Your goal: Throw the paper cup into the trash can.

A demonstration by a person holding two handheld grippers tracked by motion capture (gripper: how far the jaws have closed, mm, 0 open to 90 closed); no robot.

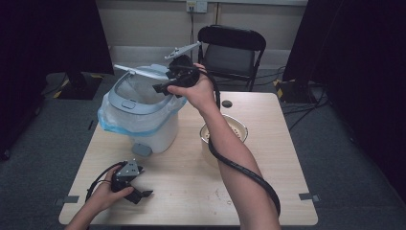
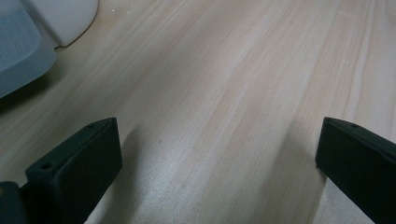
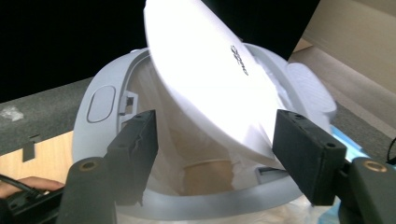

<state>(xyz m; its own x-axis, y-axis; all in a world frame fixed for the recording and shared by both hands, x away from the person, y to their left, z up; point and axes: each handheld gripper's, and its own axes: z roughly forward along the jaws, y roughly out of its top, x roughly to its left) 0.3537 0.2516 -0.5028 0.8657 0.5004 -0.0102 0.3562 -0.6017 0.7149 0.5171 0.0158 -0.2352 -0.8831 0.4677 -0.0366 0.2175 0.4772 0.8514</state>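
Disposal step: right gripper (image 3: 215, 154), jaws apart and empty, over the bin (image 1: 139, 112) mouth; left gripper (image 1: 139, 191) idle, open on the counter (image 1: 191, 182); next, withdraw and close the lid (image 3: 210, 70)

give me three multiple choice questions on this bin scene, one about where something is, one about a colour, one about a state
1. Where does the cream ceramic bowl stand?
A. inside the bin
B. on the light wooden table, right of the bin
C. on the black folding chair

2. What colour is the bag's edge folded over the white pedal bin?
A. light blue
B. red
C. black

3. How is the bin's white lid?
A. shut flat
C. lying on the table
B. raised, tilted over the opening

Answers: 1 B, the high view shows the bowl on the tabletop beside the bin. 2 A, a pale blue rim hangs around the bin. 3 B, the right gripper view shows the lid angled above the lined opening, between the open right gripper jaws.
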